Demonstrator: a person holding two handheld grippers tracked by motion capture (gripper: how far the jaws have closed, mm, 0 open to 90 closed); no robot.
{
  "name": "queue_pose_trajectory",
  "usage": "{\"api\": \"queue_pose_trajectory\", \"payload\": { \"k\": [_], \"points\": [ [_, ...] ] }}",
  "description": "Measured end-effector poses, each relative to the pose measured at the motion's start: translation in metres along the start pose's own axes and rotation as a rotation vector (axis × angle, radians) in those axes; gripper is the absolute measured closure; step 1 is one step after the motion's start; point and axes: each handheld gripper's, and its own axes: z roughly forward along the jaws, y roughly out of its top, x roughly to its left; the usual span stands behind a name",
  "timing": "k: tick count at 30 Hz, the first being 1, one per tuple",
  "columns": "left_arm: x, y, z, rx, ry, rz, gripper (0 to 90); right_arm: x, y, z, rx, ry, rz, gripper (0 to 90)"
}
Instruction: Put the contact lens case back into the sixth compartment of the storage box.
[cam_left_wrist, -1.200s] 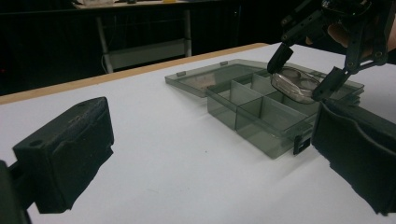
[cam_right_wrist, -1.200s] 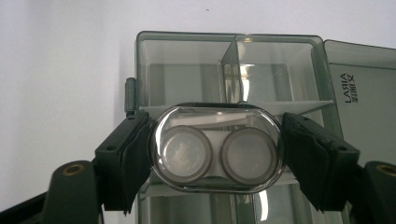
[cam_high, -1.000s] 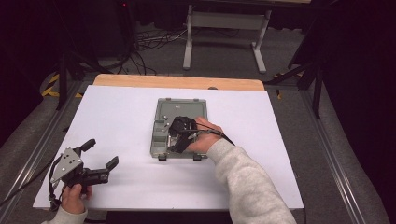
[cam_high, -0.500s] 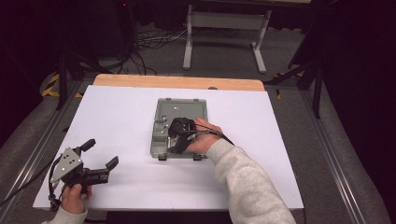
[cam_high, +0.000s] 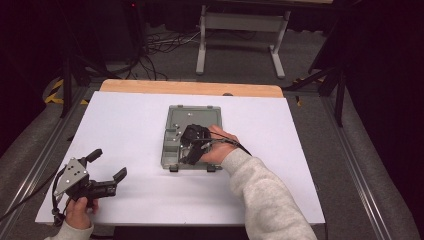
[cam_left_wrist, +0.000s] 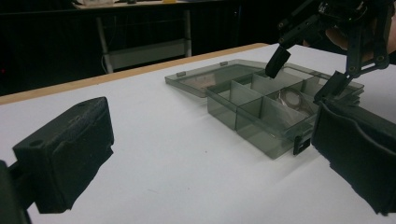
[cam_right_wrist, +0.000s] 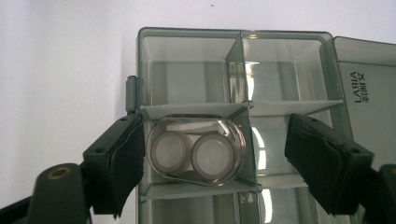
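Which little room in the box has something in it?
The left middle compartment of the box, straight below the right gripper. It holds a clear case with two round cups; the compartments around look bare.

The box (cam_high: 192, 136) lies open at the middle of the surface (cam_high: 125, 120), its lid (cam_high: 195, 116) flat behind the compartments. A small case (cam_right_wrist: 196, 150) sits in one compartment on the box's left column, directly below the right hand-held gripper (cam_high: 192, 145). The left hand-held gripper (cam_high: 107, 165) rests near the surface's front left corner, well apart from the box.
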Motion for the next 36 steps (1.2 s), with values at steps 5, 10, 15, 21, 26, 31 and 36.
{"api": "queue_pose_trajectory", "payload": {
  "k": [5, 10, 15, 21, 26, 31, 36],
  "points": [
    [0.000, 0.000, 0.000, -0.001, 0.001, -0.001, 0.0, 0.000, 0.000, -0.004, -0.019, -0.004, 0.005, 18.7],
    [0.000, 0.000, 0.000, -0.003, 0.001, -0.003, 0.0, 0.000, 0.001, -0.012, -0.059, -0.013, 0.018, 11.7],
    [0.000, 0.000, 0.000, -0.001, 0.001, -0.005, 0.0, 0.004, 0.004, -0.024, -0.117, -0.034, 0.021, 5.1],
    [0.000, 0.000, 0.000, -0.002, 0.000, -0.003, 0.0, 0.010, 0.008, -0.037, -0.168, -0.058, 0.016, 2.7],
    [0.000, 0.000, 0.001, -0.001, 0.000, -0.004, 0.0, 0.017, 0.009, -0.050, -0.205, -0.080, 0.012, 1.7],
    [0.000, 0.000, 0.001, 0.000, -0.001, -0.004, 0.0, 0.019, 0.008, -0.057, -0.220, -0.087, 0.008, 1.5],
    [-0.001, 0.000, 0.002, 0.000, -0.003, -0.002, 0.0, 0.022, 0.007, -0.061, -0.227, -0.093, 0.010, 1.4]
  ]
}}
